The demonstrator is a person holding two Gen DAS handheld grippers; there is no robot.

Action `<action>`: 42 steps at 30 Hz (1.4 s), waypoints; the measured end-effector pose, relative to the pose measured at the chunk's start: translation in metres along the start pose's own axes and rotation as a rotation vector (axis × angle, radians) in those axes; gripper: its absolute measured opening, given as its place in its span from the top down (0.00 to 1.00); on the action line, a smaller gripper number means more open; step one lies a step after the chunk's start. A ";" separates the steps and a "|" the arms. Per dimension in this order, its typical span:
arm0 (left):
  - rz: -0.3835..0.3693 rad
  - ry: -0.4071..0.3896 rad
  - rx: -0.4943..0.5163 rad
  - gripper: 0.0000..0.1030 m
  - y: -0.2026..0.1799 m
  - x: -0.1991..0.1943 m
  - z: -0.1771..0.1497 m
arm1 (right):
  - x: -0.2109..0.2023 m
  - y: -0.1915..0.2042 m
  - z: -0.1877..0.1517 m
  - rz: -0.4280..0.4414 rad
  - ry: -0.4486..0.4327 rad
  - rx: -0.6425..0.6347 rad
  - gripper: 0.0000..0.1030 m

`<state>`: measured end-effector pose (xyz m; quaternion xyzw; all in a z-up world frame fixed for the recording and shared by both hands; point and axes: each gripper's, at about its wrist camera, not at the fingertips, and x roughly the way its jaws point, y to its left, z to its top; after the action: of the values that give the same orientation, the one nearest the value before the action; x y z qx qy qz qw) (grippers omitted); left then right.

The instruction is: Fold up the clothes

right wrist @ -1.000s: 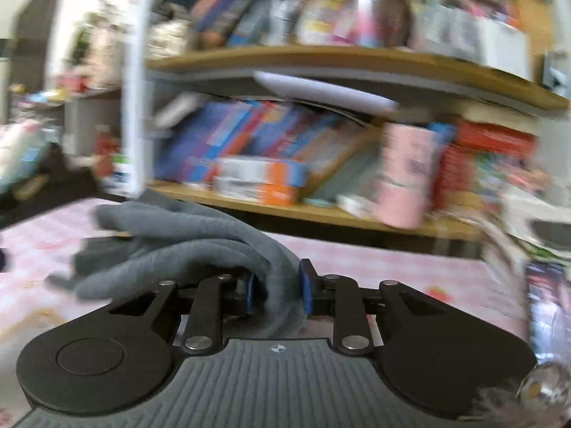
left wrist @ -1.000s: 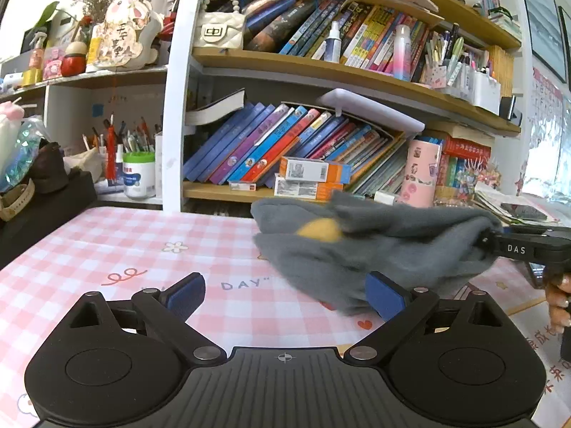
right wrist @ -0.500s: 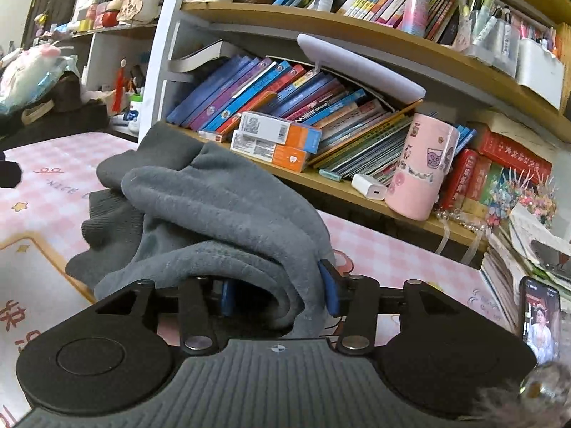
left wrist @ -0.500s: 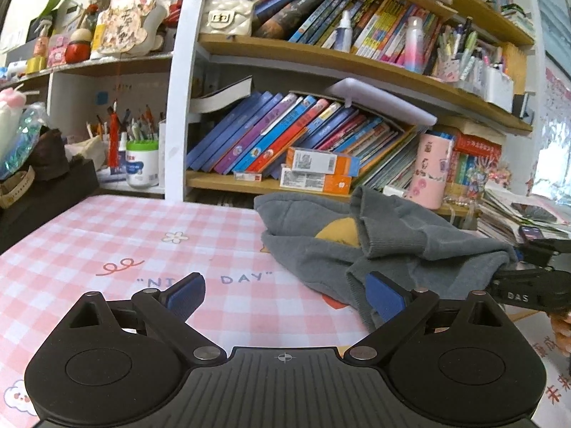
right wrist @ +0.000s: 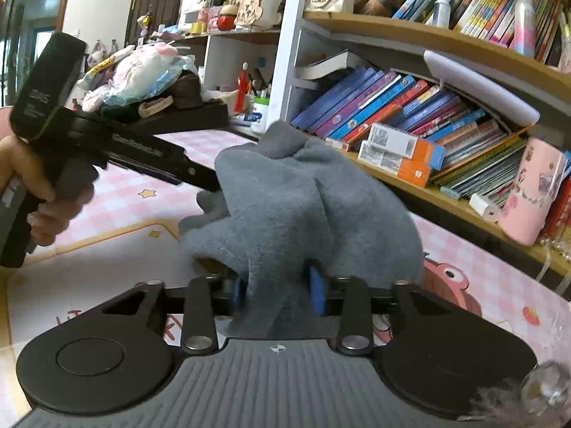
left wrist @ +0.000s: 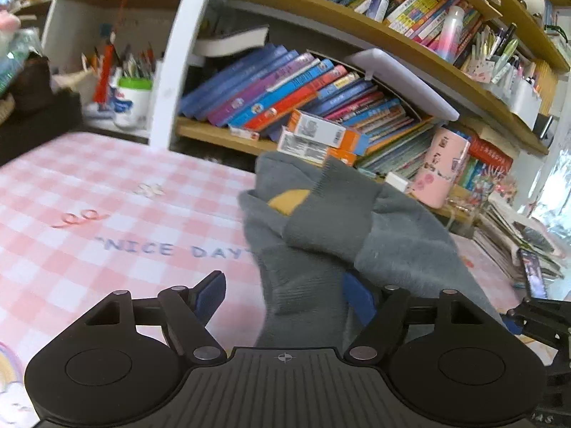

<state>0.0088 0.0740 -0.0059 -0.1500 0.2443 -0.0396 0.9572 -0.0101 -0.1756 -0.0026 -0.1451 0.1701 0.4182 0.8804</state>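
Observation:
A bunched grey garment [left wrist: 357,235] with a yellow patch [left wrist: 289,199] is heaped on the pink checked tablecloth [left wrist: 107,221]. My left gripper [left wrist: 285,289] is open. A fold of the grey cloth hangs between its blue pads, touching the right pad [left wrist: 358,301] and clear of the left one. My right gripper [right wrist: 276,290] is shut on a thick bunch of the garment [right wrist: 303,207]. In the right wrist view a hand holds the left gripper [right wrist: 208,186], whose tips reach into the cloth's left side. The right gripper [left wrist: 535,317] shows at the left wrist view's lower right.
A bookshelf [left wrist: 357,107] packed with books stands right behind the table. A pink cup [right wrist: 531,192] and orange boxes [right wrist: 399,153] sit on its lowest shelf. A phone [left wrist: 533,274] and stacked magazines lie at the right. A dark case [right wrist: 178,117] with soft toys sits far left.
The left gripper has moved forward and right until the cloth sits between its fingers, which have narrowed a little. The right gripper keeps its hold and the garment is bunched higher.

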 end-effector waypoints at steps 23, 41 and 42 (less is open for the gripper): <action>-0.067 -0.215 0.022 0.94 0.001 -0.081 0.028 | -0.033 -0.061 0.005 0.029 -0.209 0.390 0.79; -0.358 -0.141 0.260 0.94 -0.072 -0.089 0.000 | -0.016 0.001 -0.003 0.008 -0.098 -0.025 0.31; -0.385 -0.148 0.272 0.94 -0.078 -0.090 0.000 | -0.016 0.010 -0.004 0.010 -0.104 -0.088 0.30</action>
<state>-0.0706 0.0134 0.0592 -0.0662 0.1329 -0.2427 0.9587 -0.0286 -0.1820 -0.0010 -0.1609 0.1065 0.4366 0.8787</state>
